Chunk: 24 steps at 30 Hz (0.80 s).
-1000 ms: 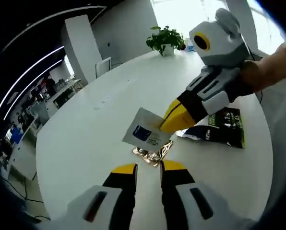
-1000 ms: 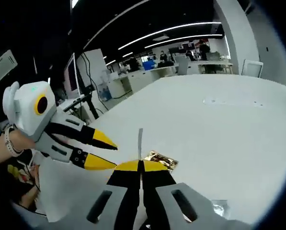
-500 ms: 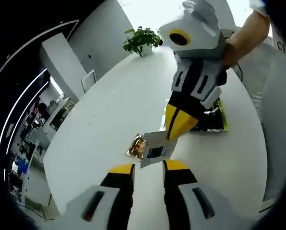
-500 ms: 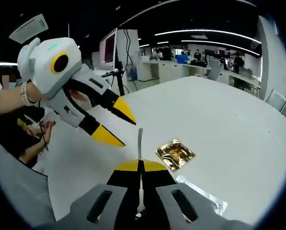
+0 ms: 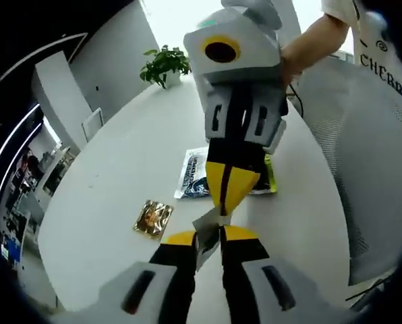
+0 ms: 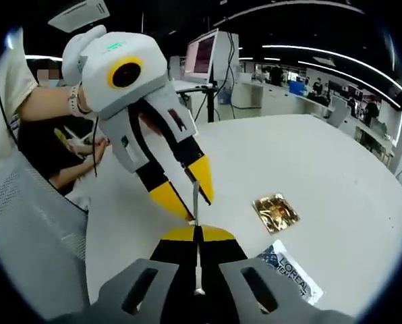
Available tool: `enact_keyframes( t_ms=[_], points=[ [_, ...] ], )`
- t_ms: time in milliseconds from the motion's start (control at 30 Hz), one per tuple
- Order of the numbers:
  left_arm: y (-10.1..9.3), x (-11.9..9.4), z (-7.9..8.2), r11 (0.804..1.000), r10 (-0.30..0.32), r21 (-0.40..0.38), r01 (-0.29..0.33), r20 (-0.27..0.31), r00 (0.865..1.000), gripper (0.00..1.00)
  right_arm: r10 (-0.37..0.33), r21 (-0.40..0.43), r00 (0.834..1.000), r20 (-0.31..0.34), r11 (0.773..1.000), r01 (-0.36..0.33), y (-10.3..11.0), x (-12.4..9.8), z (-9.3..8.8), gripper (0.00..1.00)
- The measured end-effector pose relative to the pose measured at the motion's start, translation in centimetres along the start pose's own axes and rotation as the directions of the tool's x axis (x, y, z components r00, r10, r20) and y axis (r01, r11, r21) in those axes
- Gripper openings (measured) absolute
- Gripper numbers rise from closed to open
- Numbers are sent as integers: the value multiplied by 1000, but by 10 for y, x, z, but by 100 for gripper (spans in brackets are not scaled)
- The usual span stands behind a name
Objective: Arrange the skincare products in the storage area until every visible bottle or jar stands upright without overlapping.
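STEP: sachet (image 6: 196,202) hand-off judged in progress | RIGHT: right gripper (image 6: 196,233) is being kept clenched on it – centre frame | LEFT: left gripper (image 6: 187,197) is being held parted around its upper edge | NEXT: closing left, then releasing right, is being called for

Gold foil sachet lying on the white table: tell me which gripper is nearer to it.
Left, though narrowly. The left gripper sits just beside the gold foil sachet. The right gripper, shut on a thin white sachet, comes in slightly farther off.

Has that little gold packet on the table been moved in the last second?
Cannot tell. The gold packet lies flat on the white table, apart from both grippers; its shift in the picture fits the cameras swinging round, and nothing touched it.
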<state>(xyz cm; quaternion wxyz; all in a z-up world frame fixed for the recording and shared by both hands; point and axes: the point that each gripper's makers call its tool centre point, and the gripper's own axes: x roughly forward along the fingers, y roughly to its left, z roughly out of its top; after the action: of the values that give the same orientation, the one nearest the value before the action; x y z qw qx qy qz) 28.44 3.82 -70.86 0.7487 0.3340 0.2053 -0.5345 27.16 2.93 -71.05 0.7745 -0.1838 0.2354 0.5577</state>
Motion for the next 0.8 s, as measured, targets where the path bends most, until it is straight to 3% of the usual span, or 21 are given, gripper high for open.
enact_keyframes(
  t_ms=[300,500,700,800],
  points=[
    [-22,4,0,997,-67,-26,68,13,998,3,35,-7,999,-25,999,-35,11,-4,-9,1],
    [-31,1,2,996,-70,-51,72,33,997,2,61,12,998,-22,998,-61,16,-5,-12,1],
    [-39,-3,2,986,-90,-132,98,69,994,1,97,15,995,-23,995,-97,25,-8,-13,1],
    [-43,-4,5,970,-92,-214,111,96,991,1,103,10,994,-26,995,-103,27,-11,-14,1]
  ],
)
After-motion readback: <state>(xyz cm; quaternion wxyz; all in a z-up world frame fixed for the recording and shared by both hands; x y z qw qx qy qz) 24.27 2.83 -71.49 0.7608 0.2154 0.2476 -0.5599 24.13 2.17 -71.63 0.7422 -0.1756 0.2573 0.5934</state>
